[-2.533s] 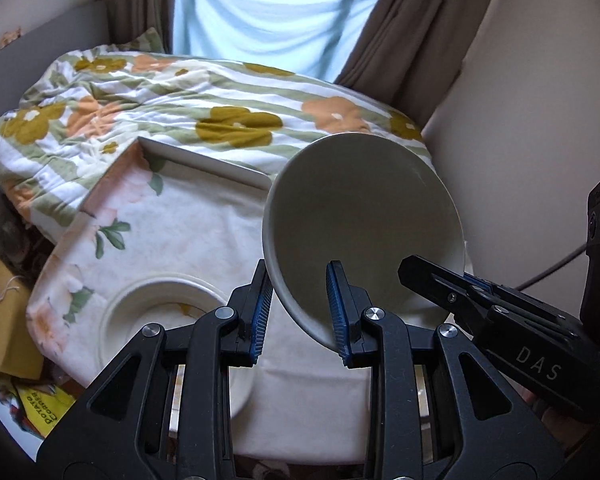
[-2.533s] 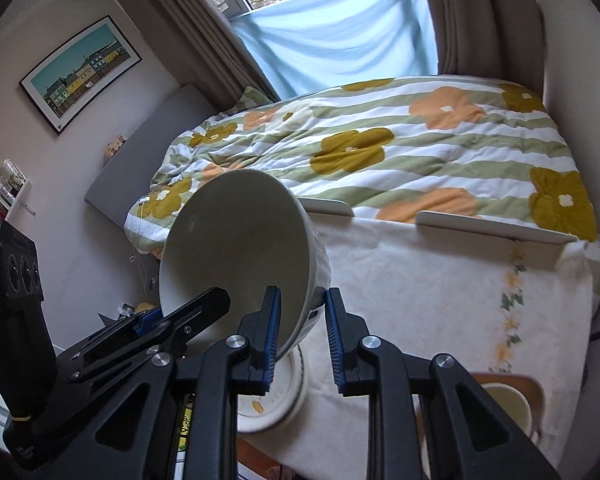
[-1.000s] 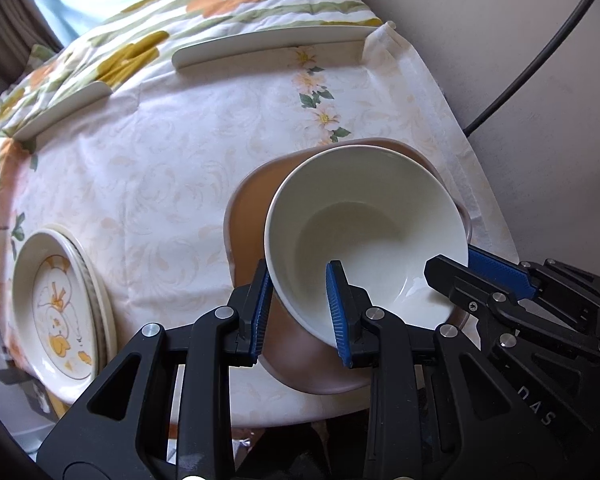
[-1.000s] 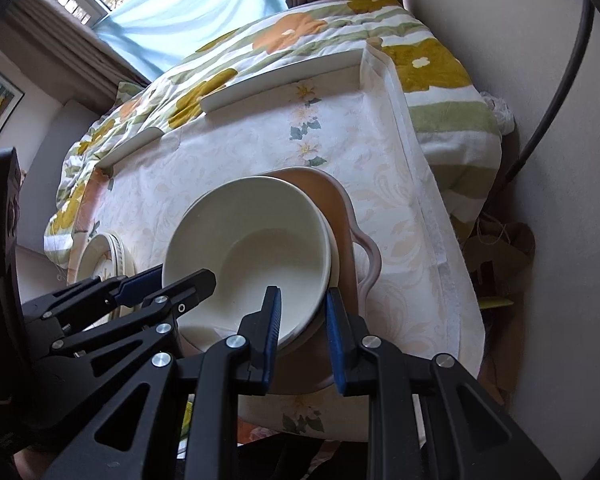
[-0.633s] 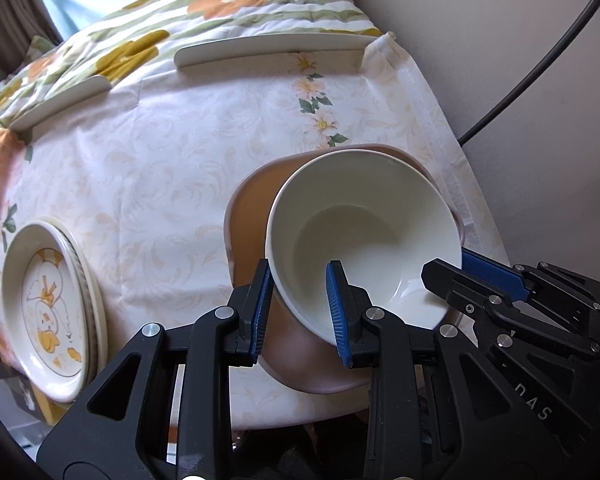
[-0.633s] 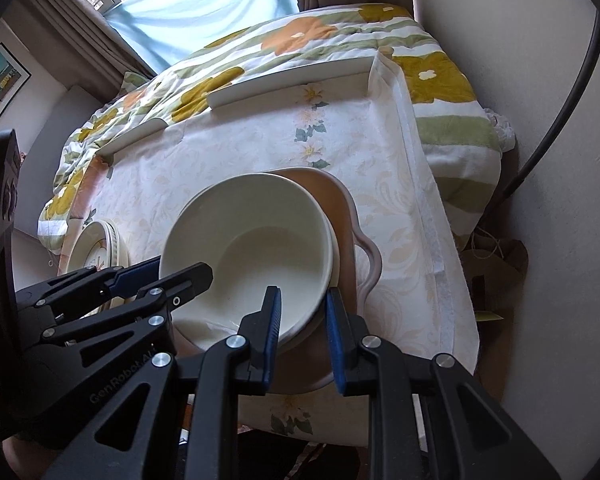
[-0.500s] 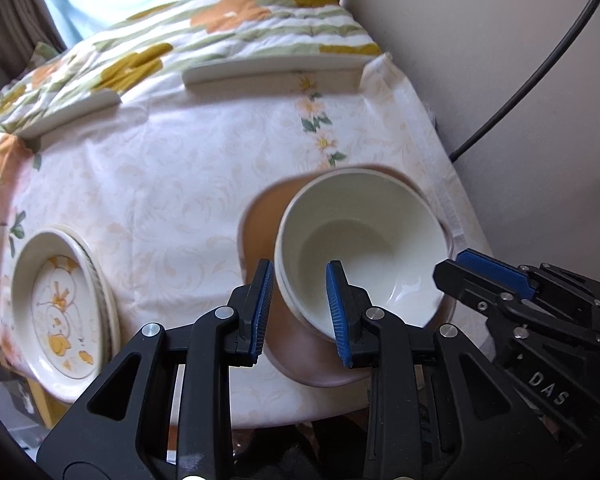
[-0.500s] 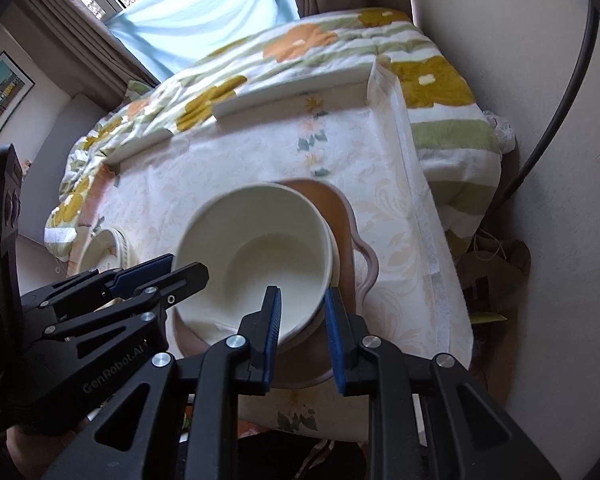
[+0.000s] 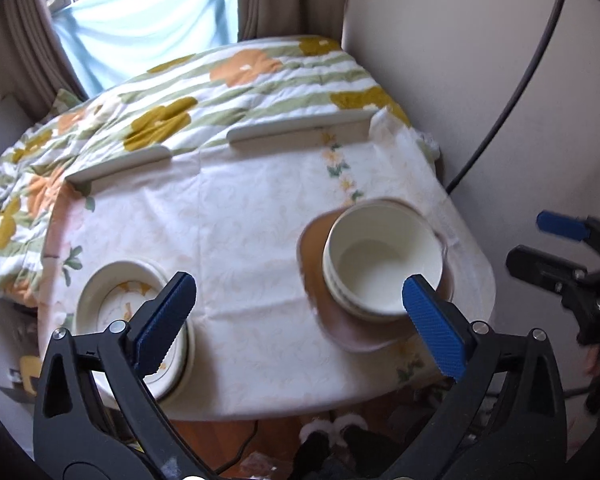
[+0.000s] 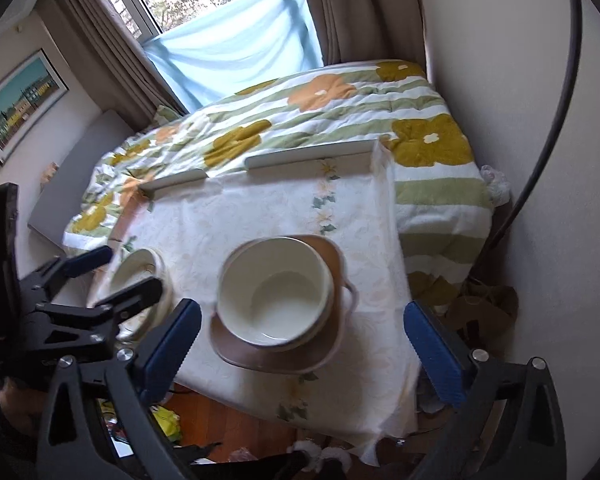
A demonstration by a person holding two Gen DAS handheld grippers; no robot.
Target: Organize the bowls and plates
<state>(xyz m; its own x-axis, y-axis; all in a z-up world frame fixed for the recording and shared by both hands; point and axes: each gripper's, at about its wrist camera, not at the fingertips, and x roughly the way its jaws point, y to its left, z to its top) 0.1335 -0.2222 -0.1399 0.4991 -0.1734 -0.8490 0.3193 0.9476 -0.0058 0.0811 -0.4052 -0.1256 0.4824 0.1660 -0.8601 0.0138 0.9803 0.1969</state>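
A cream bowl sits nested on other bowls on a brown handled dish at the table's right side; it also shows in the right wrist view, on the dish. A stack of cream plates with a yellow motif lies at the left front, also seen in the right wrist view. My left gripper is open and empty, above and in front of the table. My right gripper is open and empty, above the bowl.
The small table has a pale floral cloth, with a raised white rail at the back. A flowered bed quilt lies beyond. A wall with a black cable is on the right. Clutter sits on the floor below the front edge.
Both grippers let go of the cream bowl, opened wide and pulled back and up. The bowl now rests on the stack on the brown dish.
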